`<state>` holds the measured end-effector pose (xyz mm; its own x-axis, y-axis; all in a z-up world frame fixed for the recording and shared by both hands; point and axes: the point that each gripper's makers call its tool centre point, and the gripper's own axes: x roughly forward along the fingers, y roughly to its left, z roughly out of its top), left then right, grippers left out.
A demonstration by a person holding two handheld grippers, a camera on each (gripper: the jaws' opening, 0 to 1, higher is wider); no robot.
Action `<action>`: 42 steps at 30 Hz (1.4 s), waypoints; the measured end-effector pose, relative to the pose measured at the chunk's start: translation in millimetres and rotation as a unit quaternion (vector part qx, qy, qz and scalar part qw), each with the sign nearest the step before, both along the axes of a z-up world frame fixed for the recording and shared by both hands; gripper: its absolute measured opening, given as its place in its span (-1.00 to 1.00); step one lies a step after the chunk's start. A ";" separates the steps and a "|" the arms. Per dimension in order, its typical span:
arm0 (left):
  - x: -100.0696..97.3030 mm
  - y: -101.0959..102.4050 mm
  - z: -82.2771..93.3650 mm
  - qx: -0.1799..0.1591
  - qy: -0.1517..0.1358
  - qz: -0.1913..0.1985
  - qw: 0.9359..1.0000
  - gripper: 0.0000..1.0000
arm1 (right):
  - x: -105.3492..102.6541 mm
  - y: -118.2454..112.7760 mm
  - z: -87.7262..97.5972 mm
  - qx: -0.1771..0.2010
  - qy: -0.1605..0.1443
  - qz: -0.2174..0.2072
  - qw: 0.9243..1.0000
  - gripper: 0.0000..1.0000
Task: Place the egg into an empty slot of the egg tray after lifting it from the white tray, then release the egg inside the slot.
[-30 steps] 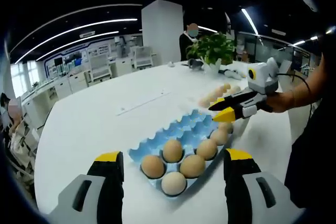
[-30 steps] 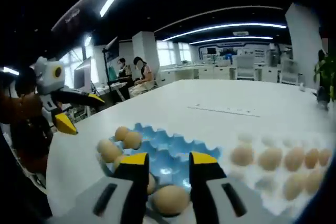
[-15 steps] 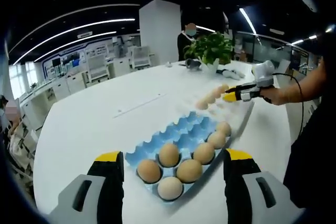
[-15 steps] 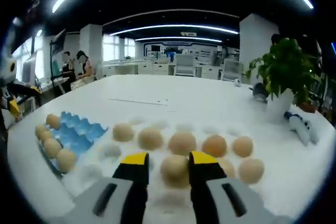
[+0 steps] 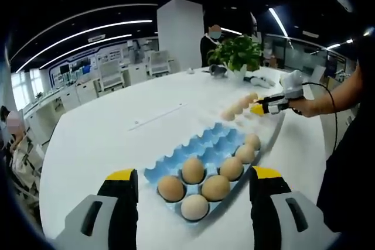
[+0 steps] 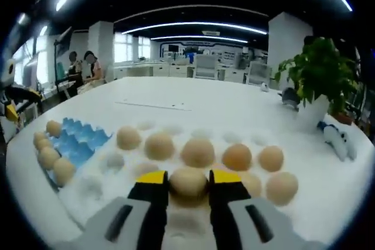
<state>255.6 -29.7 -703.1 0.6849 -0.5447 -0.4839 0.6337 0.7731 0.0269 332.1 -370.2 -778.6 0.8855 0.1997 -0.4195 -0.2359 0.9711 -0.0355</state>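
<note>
A blue egg tray lies on the white table with several brown eggs filling its near end and its far slots bare. My left gripper hovers just before it, jaws wide open, holding nothing. Beyond it, a hand holds my right gripper low over the white tray. In the right gripper view, the white tray carries several eggs. My right gripper has one egg between its jaws, which touch both its sides, and that egg still sits in the white tray. The blue tray lies to the left.
A potted plant and a small white-and-blue object stand past the white tray's right end. The left gripper shows at the far left edge. People sit at desks beyond the table, and one person stands by a pillar.
My right gripper left the blue tray, swung over the white tray and came down around one egg, its jaws narrowing slightly. The left gripper has stayed open in front of the blue tray.
</note>
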 end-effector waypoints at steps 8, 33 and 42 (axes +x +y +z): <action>-0.1 -2.3 -1.4 0.000 0.002 -0.004 1.000 0.55 | -1.7 8.5 23.0 0.014 -0.025 0.005 1.000 -0.48; 2.5 -4.0 -0.7 -0.001 -0.002 -0.004 1.000 0.72 | -18.5 190.8 54.8 0.092 -0.035 0.211 0.973 -0.47; 2.0 -3.2 -2.0 -0.001 0.001 -0.004 1.000 0.73 | -20.1 239.5 50.1 0.084 -0.026 0.275 0.957 -0.47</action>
<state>257.6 -32.9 -705.1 0.6798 -0.5507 -0.4845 0.6396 0.7683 0.0241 312.0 -130.7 -728.5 0.6452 0.7034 -0.2983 -0.7161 0.6928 0.0850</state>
